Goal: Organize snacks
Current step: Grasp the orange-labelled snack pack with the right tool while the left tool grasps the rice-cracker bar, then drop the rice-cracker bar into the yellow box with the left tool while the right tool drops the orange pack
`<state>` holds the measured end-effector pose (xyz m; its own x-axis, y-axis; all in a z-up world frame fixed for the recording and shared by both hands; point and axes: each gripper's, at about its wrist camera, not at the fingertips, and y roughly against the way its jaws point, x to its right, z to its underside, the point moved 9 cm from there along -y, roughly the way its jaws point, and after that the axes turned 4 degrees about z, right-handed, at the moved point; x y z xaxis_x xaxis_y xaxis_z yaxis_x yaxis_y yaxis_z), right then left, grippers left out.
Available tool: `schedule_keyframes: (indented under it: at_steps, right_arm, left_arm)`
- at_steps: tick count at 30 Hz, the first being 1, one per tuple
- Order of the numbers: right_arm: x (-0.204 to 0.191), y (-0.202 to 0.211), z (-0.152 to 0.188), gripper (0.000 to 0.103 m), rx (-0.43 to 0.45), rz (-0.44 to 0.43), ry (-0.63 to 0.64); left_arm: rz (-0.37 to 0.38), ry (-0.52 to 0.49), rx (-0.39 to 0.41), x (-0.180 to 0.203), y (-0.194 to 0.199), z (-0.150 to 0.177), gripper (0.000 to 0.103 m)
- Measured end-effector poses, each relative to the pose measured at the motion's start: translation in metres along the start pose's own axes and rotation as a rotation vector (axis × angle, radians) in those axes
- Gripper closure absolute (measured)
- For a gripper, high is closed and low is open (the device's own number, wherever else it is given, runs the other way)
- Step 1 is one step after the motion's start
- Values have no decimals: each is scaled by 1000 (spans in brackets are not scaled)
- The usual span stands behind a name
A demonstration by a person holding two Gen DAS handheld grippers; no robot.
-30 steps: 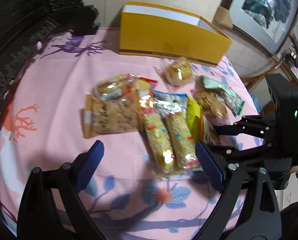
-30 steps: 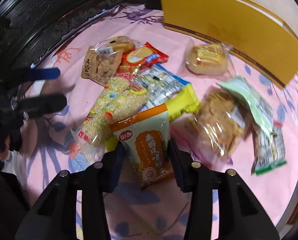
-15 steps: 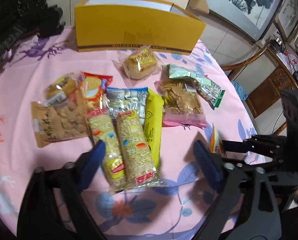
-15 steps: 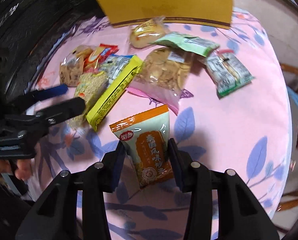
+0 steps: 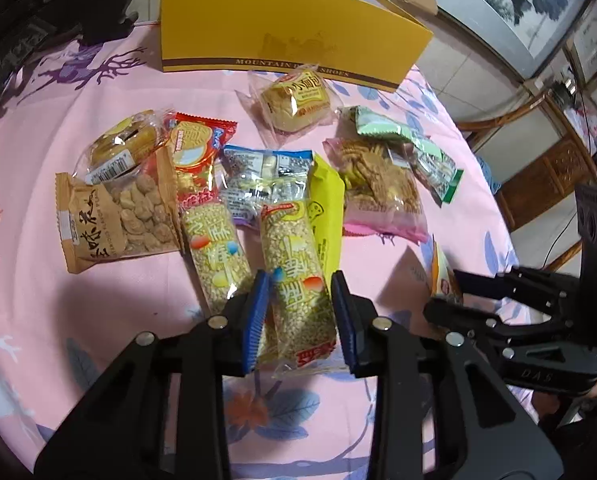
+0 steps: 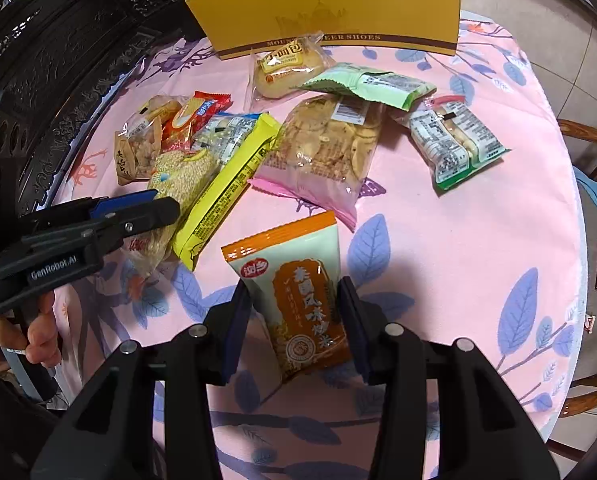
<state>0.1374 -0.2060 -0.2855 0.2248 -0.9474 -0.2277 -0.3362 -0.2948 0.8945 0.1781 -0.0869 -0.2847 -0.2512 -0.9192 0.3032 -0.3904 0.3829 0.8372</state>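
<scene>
Blue-padded left gripper, wide a second ago, is closing its jaws around the clear puffed-rice bar near the yellow cardboard box; right gripper pinches the orange sachet.

A round table under a pink cloth with blue leaves carries a yellow cardboard box, a pink-edged clear cracker bag and a green-edged clear biscuit packet.

A home living or dining room. A round table wears a pink cloth printed with leaves and deer. Beyond the table, framed paintings lean on a pale wall; wooden chairs stand beside it, dark carved furniture behind it.
</scene>
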Motion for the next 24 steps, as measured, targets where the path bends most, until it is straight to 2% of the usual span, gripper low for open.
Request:
schedule_keyframes:
  at_steps: [4, 7, 12, 24]
  right_arm:
    - [-1, -1, 0, 57, -3, 2, 2]
    - [0, 0, 1, 57, -3, 2, 2]
    - [0, 3, 1, 59, 1, -9, 3]
    - [-12, 35, -29, 61, 101, -60, 6]
  left_arm:
    - [27, 50, -67, -1, -14, 7, 70]
    - [4, 16, -57, 3, -15, 8, 70]
    - [20, 29, -17, 1, -4, 5, 72]
    - [34, 65, 86, -5, 32, -18, 72]
